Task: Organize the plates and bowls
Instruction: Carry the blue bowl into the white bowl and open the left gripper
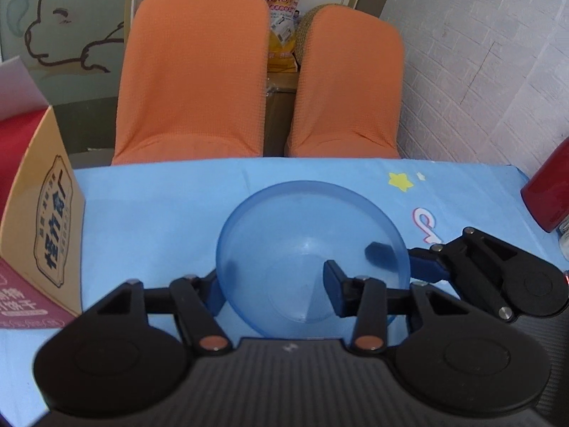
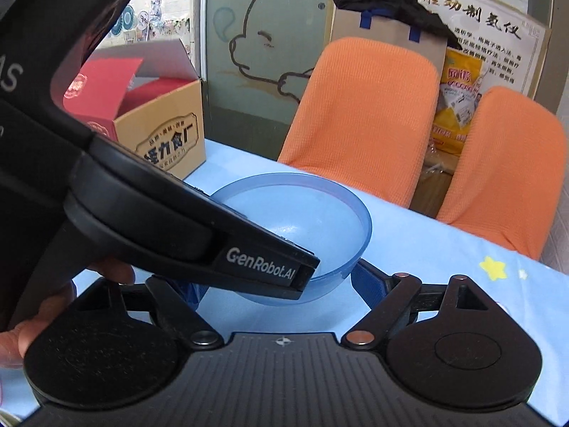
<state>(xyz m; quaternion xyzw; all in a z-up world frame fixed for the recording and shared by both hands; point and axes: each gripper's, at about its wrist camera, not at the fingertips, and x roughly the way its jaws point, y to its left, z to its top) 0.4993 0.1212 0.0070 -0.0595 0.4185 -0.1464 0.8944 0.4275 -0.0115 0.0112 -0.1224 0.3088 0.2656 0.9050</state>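
A translucent blue bowl [image 1: 309, 235] [image 2: 295, 220] sits on the light blue tablecloth [image 1: 149, 206]. My left gripper [image 1: 274, 284] straddles its near left wall, one finger [image 1: 213, 291] outside and the other finger [image 1: 334, 284] inside, and is shut on it. In the right wrist view the left gripper's black body [image 2: 177, 227] slants down over the bowl. My right gripper [image 2: 279, 284] [image 1: 402, 259] straddles the bowl's right rim, one blue finger [image 1: 426, 267] outside and a dark finger [image 1: 378, 252] showing through the wall. Its pads stand apart from the wall.
A tan cardboard box [image 1: 46, 213] [image 2: 167, 135] with a red carton inside stands at the table's left. Two orange chair backs [image 1: 192, 82] [image 1: 348, 82] line the far edge. A dark red object [image 1: 547, 195] stands at the right edge. A hand [image 2: 71, 302] holds the left gripper.
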